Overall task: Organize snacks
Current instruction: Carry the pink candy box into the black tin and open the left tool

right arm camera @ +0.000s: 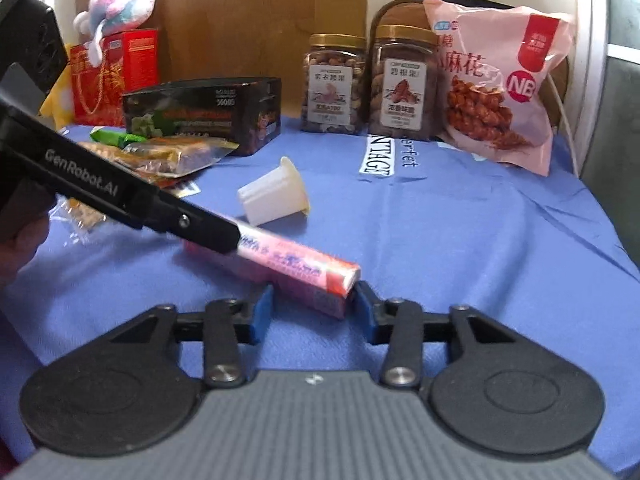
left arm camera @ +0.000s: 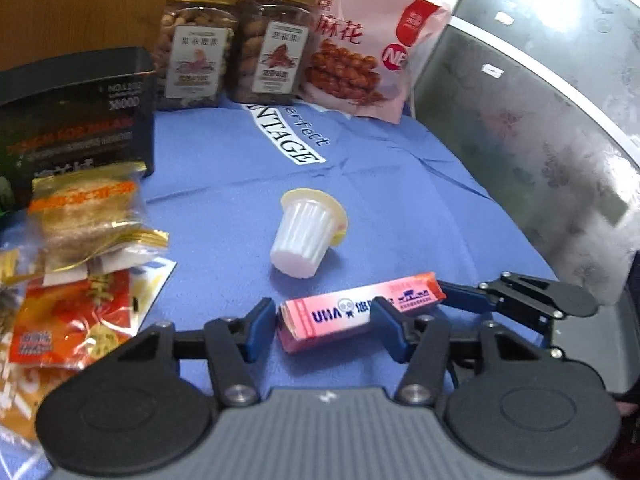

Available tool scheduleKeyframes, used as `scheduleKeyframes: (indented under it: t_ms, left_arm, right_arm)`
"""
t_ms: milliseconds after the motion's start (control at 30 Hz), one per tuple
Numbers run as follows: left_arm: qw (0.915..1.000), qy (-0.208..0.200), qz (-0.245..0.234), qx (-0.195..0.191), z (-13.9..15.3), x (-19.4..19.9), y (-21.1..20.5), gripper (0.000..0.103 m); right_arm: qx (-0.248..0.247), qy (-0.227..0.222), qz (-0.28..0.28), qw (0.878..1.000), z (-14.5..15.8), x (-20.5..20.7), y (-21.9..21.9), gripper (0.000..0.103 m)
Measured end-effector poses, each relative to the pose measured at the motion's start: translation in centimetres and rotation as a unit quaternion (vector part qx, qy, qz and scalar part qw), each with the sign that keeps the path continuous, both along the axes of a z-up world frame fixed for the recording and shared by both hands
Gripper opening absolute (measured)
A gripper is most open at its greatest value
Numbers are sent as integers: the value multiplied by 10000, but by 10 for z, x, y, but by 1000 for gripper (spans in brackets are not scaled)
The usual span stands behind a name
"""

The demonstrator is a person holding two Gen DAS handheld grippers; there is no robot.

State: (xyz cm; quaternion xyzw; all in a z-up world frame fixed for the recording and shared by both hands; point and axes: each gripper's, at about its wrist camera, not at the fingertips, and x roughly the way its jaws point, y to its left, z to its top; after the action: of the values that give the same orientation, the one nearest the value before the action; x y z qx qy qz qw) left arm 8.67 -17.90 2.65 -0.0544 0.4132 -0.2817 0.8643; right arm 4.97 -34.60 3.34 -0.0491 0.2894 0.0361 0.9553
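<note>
The left hand-held gripper (left arm camera: 325, 322) stands partly spread around one end of a pink candy box (left arm camera: 360, 312), which lies flat on the blue-clothed surface (left arm camera: 400, 200). Its right pad overlaps the box's front face, while a narrow gap shows between the left pad and the box's end, so no firm grip can be told.

The right hand-held gripper (right arm camera: 314, 306) brackets the opposite end of the same pink candy box (right arm camera: 288, 266). Its jaws are about half spread, the right pad just beside the box's end corner and the left pad close against its long side. Whether either pad presses on it cannot be told.

Just beyond the box, ahead of both grippers, a white jelly cup (left arm camera: 306, 232) lies tipped on its side. To the left of the left gripper sits a heap of small wrapped snacks (left arm camera: 84, 248), with a dark box (left arm camera: 76, 120) behind them. Far ahead stand two gold-lidded nut jars (left arm camera: 236, 44) side by side, and a pink snack bag (left arm camera: 360, 44) leans to their right.
</note>
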Motion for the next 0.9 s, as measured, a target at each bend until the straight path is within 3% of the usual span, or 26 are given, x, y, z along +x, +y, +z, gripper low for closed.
scheduleKeyframes:
  t_ms: [67, 233, 400, 467, 633, 733, 900]
  left_arm:
    - [9997, -195, -13, 123, 7, -8, 5, 53]
    - [9979, -522, 374, -107, 45, -14, 54, 53]
    - [9850, -1230, 1204, -76, 94, 28, 101, 52]
    - [9805, -1309, 1461, -83, 103, 55, 119, 52]
    - [9711, -1141, 2094, -140, 94, 121, 160, 51]
    - [9718, -904, 2174, -135, 77, 143, 162, 51]
    - [9736, -612, 2191, -204, 58, 150, 158, 51]
  right_arm:
    - [39, -49, 97, 9999, 6, -4, 4, 46]
    - [148, -401, 510, 9978, 34, 8, 29, 46]
    - [576, -843, 859, 9911, 68, 79, 68, 46]
    - [585, -946, 941, 9893, 75, 116, 90, 46]
    - [549, -690, 1065, 9904, 66, 194, 132, 47]
    - [424, -525, 1018, 9925, 53, 211, 146, 51]
    - [828, -497, 833, 9918, 55, 204, 129, 52]
